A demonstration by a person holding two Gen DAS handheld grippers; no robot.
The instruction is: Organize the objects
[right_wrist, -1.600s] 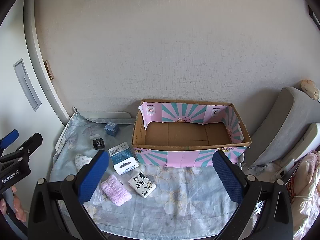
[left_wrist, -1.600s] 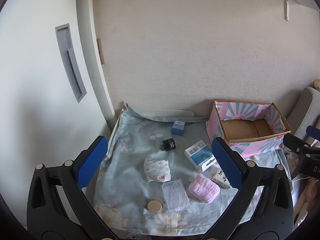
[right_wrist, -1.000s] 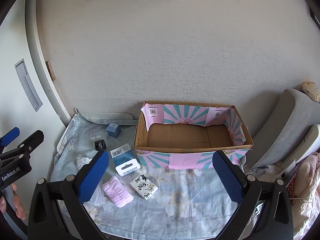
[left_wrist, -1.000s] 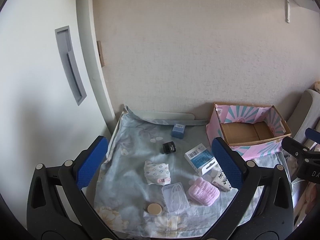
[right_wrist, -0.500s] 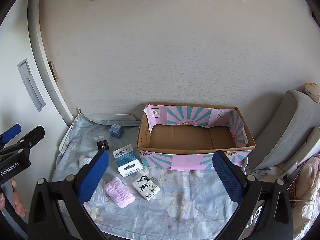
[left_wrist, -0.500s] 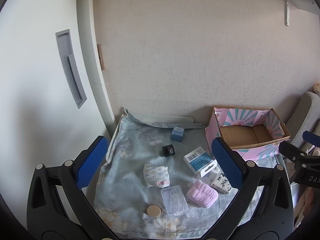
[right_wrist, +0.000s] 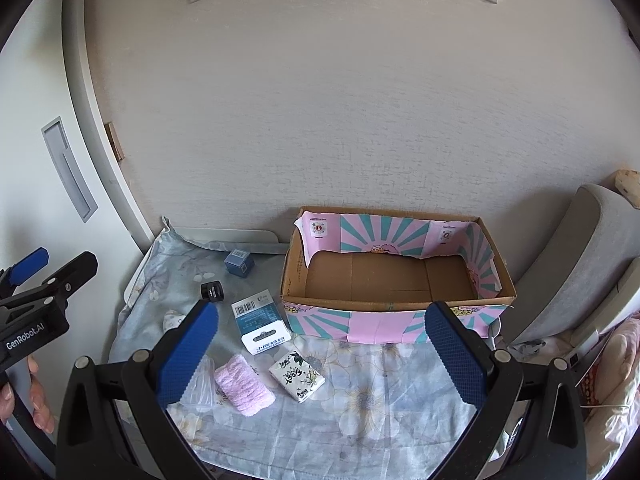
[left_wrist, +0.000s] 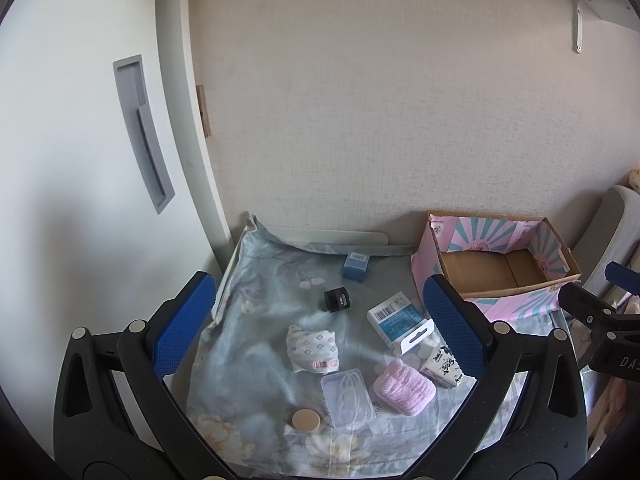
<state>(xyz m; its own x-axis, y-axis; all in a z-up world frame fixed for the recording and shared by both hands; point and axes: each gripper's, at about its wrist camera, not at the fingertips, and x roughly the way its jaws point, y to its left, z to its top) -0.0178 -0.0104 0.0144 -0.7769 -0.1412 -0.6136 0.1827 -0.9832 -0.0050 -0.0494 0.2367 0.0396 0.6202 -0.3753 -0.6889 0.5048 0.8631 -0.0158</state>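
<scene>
An empty pink-and-teal cardboard box [right_wrist: 394, 320] [left_wrist: 496, 296] stands at the back right of a floral cloth. Left of it lie a blue-and-white packet [left_wrist: 400, 322] [right_wrist: 260, 320], a tissue pack [right_wrist: 297, 375] [left_wrist: 442, 364], a pink towel roll [left_wrist: 404, 387] [right_wrist: 244, 384], a clear plastic case [left_wrist: 347, 397], a patterned sock bundle [left_wrist: 313, 347], a round tan lid [left_wrist: 306, 419], a small black jar [left_wrist: 337, 300] [right_wrist: 212, 291] and a small blue box [left_wrist: 355, 265] [right_wrist: 239, 261]. My left gripper [left_wrist: 318, 324] and right gripper [right_wrist: 320, 352] are both open, empty, held above the cloth.
The floral cloth [right_wrist: 380, 412] covers a small table against a beige wall. A white door with a recessed handle [left_wrist: 142, 136] is at the left. A grey padded chair [right_wrist: 580, 264] stands at the right. The left gripper shows in the right wrist view [right_wrist: 36, 296].
Both grippers have drawn slightly back and up, so the cloth and box look a little smaller and lower. No object has moved.
</scene>
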